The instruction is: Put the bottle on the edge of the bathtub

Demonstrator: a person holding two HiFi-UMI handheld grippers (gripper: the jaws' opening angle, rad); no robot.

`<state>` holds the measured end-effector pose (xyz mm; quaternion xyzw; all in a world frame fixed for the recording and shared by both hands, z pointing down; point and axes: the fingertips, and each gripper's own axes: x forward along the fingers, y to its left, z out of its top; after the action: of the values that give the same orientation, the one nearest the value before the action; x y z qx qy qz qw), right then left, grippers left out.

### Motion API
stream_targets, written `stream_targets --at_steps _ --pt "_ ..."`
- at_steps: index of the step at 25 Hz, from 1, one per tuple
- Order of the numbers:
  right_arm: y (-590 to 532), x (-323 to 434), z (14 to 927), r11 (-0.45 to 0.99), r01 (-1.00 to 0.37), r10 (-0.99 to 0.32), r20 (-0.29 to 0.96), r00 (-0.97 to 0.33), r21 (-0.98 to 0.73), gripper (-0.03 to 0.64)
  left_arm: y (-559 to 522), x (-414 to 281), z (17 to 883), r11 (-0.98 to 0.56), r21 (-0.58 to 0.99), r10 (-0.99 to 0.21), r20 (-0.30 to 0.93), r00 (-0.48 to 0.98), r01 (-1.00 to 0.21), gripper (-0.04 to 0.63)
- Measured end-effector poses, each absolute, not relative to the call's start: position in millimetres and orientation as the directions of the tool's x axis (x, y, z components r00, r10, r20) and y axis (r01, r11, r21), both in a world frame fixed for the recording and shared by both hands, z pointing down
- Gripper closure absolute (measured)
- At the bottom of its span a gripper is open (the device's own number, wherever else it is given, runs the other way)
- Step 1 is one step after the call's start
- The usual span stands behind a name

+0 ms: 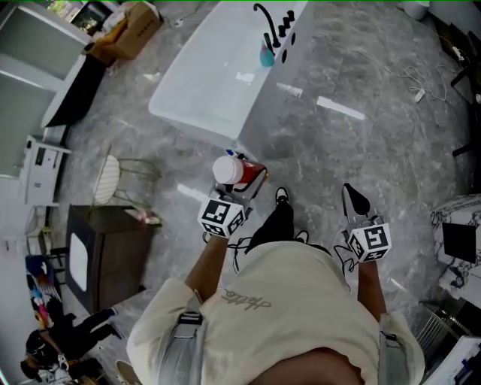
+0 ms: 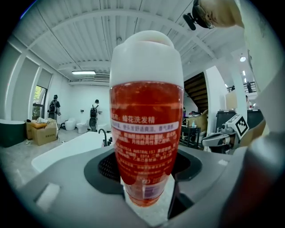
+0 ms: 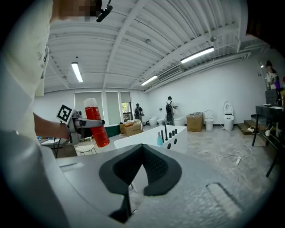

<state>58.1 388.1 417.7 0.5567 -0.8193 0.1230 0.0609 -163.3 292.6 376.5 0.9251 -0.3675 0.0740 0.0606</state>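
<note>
A grey marbled floor [image 1: 361, 150] is seen beneath everything, and nothing carried is set down on it. A white freestanding bathtub [image 1: 188, 120] stands well ahead of both pairs of jaws; it also appears beyond the jaws in the left gripper view [image 2: 67, 149] and in the right gripper view [image 3: 138, 139]. A brown cardboard box [image 1: 131, 30] lies on the floor past the tub's far left side.

The left gripper [image 1: 242, 186] is held in the air over the floor, and its jaws are pinched on the red translucent bottle with a white cap [image 1: 239, 171]. In its own view the bottle [image 2: 146, 133] fills the space between the jaws, with the white cap at the far end. From the right gripper view the bottle [image 3: 95, 122] is seen cap uppermost and slightly tilted, well apart from the bathtub's edge.

The right gripper [image 1: 353, 199] is held to the right of the left one, its jaws [image 3: 142, 149] pressed together at the tips with nothing between them.

A black curved faucet [image 1: 264, 19] rises from the tub's far edge, and a small teal bottle [image 1: 267, 54] stands just beside it (also seen in the right gripper view [image 3: 159, 139]).
</note>
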Motion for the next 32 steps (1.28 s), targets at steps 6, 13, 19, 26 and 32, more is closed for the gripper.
stream_targets --at_steps 6,13,19,26,32 --pt "312 67 398 0.367 -0.929 -0.893 0.258 -0.368 -0.053 0.615 217 -151 377 -0.734 0.065 -0.659 0.169 0.733 -0.676 0.293" --pt "226 53 377 0.343 -0.937 -0.909 0.227 -0.35 -0.07 0.615 136 -152 366 -0.761 -0.004 -0.64 0.172 0.749 -0.649 0.293" --pt "177 41 377 0.327 -0.942 -0.913 0.231 -0.336 -0.077 0.615 85 -153 373 -0.781 0.01 -0.613 0.179 0.769 -0.625 0.293" --pt "139 47 388 0.328 -0.941 -0.905 0.259 -0.339 -0.085 0.615 51 -148 391 -0.771 0.045 -0.613 0.221 0.759 -0.635 0.293" --pt "89 68 413 0.378 -0.917 -0.874 0.278 -0.399 -0.128 0.615 13 -141 395 -0.704 0.061 -0.678 0.237 0.695 -0.708 0.293"
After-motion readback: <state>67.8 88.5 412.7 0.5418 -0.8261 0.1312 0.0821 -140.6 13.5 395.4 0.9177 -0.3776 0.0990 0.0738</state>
